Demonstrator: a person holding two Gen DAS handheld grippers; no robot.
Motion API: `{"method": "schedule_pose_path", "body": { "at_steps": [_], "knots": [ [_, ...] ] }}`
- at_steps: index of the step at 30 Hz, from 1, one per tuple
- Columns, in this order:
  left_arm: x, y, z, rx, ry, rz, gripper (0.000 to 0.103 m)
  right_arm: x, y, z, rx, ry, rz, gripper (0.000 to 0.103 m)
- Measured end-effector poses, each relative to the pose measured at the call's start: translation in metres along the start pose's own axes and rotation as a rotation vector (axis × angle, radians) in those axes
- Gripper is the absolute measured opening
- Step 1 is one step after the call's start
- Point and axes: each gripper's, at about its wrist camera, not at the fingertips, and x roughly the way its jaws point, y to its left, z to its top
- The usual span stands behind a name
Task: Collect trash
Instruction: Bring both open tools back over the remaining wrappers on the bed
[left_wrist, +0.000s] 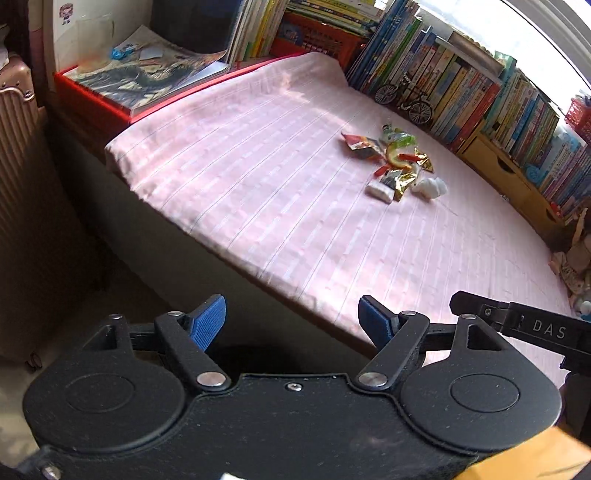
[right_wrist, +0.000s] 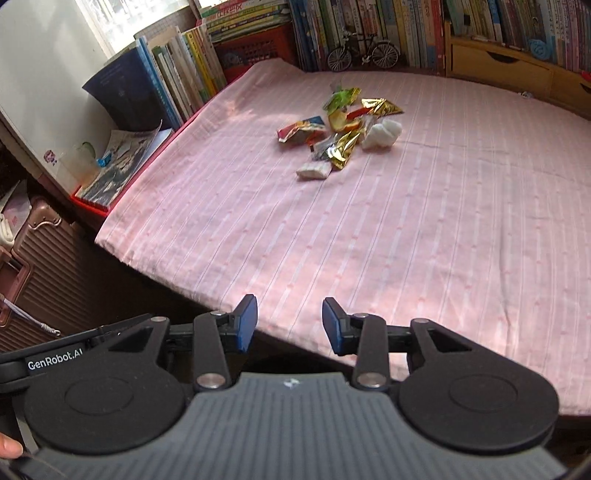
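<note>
A heap of trash lies on the pink striped bed sheet: gold foil wrappers, a red snack packet, a crumpled white tissue and a small white packet. My left gripper is open and empty, held at the bed's near edge, well short of the heap. My right gripper is open too, nothing between its blue pads, also over the near edge.
Rows of books line the far side of the bed, with a small model bicycle in front. A red box with magazines stands at the corner. A pink suitcase stands beside the bed.
</note>
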Motion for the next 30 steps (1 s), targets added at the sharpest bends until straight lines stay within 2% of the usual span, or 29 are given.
{"method": "schedule_pose_path", "body": {
  "at_steps": [5, 9, 12, 17, 21, 30],
  "knots": [
    [0.015, -0.043, 0.031, 0.054, -0.027, -0.007, 0.076, -0.003, -0.027, 0.041, -0.027, -0.066, -0.053, 0.057],
    [0.044, -0.080, 0.052, 0.071, -0.032, -0.010, 0.076, 0.006, -0.053, 0.072, -0.051, -0.089, -0.084, 0.060],
    [0.068, -0.106, 0.067, 0.106, -0.040, 0.016, 0.073, 0.018, -0.069, 0.093, -0.085, -0.097, -0.095, 0.062],
    [0.110, -0.135, 0.088, 0.144, -0.056, 0.057, 0.070, 0.046, -0.091, 0.124, -0.143, -0.078, -0.085, 0.063],
    [0.147, -0.151, 0.100, 0.156, -0.038, 0.076, 0.067, 0.073, -0.104, 0.144, -0.195, -0.059, -0.066, 0.063],
    [0.197, -0.161, 0.116, 0.144, 0.020, 0.111, 0.057, 0.127, -0.120, 0.168, -0.236, 0.031, 0.013, 0.063]
  ]
}}
